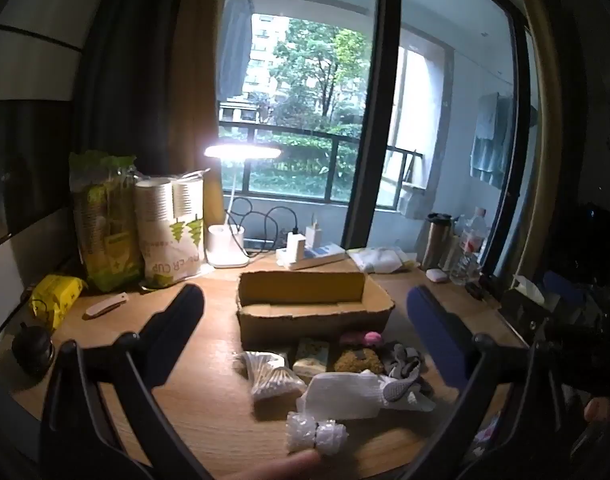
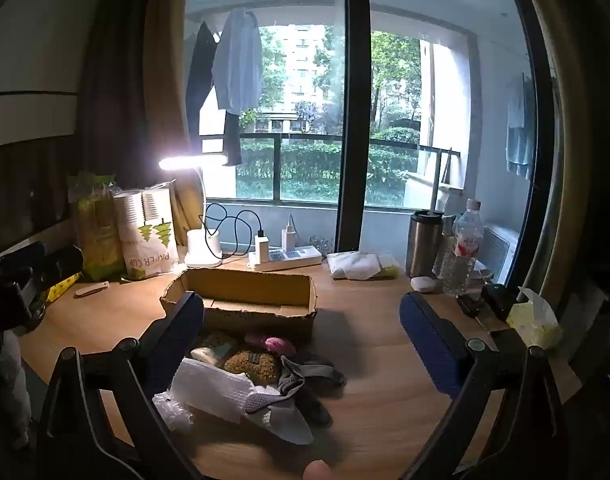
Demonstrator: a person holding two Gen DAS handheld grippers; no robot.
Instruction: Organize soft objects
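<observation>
An open cardboard box [image 1: 313, 300] [image 2: 241, 294] stands on the wooden desk. In front of it lies a pile of soft things: a white foam sheet [image 1: 341, 394] [image 2: 213, 390], grey socks [image 1: 403, 366] [image 2: 305, 376], a brown sponge [image 1: 357, 360] [image 2: 251, 362], a pink soft item [image 1: 363, 337] [image 2: 275, 344], a bag of cotton swabs [image 1: 271, 378] and a bubble-wrap roll [image 1: 315, 432]. My left gripper [image 1: 305, 300] is open and empty above the pile. My right gripper [image 2: 301, 312] is open and empty, right of the pile's middle.
A lit desk lamp [image 1: 229, 240], bags of paper cups [image 1: 171, 232] and a power strip [image 1: 309, 254] line the back edge. A steel tumbler [image 2: 423, 242], a water bottle [image 2: 463, 246] and a tissue pack [image 2: 533, 316] stand at the right. A yellow packet [image 1: 55, 294] lies at the left.
</observation>
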